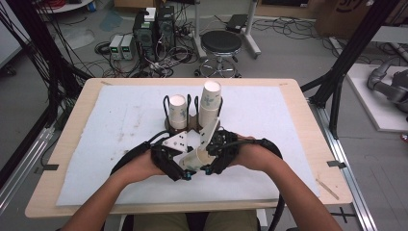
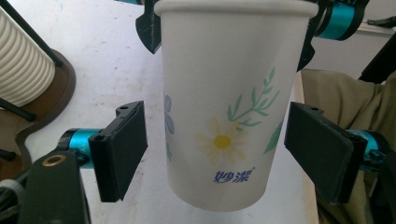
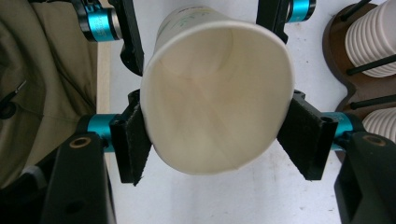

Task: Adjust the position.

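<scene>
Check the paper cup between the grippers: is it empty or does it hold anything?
Empty. The right gripper view looks straight into the paper cup, and its bare pale inside shows down to the bottom.

Two stacks of cups [image 1: 177,110] — one loose cup [image 1: 192,160] — two tongs [image 1: 185,174]

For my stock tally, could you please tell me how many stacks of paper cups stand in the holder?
2: a short stack in the holder's left slot and a taller stack in its right slot. One single cup is apart, gripped by the right claw. More may be hidden.
</scene>
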Demonstrator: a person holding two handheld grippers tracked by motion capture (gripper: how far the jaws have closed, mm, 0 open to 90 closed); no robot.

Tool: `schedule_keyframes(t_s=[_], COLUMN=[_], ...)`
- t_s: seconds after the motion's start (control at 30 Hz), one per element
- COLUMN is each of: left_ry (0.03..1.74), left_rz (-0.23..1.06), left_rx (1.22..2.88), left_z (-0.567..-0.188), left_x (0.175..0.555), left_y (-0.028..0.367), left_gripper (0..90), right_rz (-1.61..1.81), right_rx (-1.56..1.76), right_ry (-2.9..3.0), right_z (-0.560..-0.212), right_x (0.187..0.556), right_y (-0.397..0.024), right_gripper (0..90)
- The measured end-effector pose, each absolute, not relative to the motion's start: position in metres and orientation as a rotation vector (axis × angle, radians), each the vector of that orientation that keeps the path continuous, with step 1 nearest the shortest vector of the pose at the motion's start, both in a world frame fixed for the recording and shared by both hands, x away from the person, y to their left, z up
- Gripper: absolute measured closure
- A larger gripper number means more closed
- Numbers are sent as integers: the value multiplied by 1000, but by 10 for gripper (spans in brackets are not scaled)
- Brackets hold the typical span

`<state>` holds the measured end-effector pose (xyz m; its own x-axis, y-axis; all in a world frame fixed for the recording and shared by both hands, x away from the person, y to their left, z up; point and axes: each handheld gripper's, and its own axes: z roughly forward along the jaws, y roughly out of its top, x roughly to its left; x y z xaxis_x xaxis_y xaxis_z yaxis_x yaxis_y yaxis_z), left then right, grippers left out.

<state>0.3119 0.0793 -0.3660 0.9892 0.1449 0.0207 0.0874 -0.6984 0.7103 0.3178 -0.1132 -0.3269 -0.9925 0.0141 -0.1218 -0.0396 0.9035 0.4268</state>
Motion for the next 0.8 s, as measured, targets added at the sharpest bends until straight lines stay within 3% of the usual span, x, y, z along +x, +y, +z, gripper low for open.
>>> schedule_keyframes(t_s=[0.5, 0.8], left_ry=[121, 128], left_rz=[72, 51], left_rx=[2370, 2369], left_z=[-371, -373], left_x=[314, 314], left_y=[74, 73], left_gripper=[359, 369], right_rz=[622, 620], right_rx=[-18, -11], right_ry=[2961, 2982], right_z=[-331, -333], right_x=[317, 318], right_y=[-109, -109], right_gripper=[328, 321])
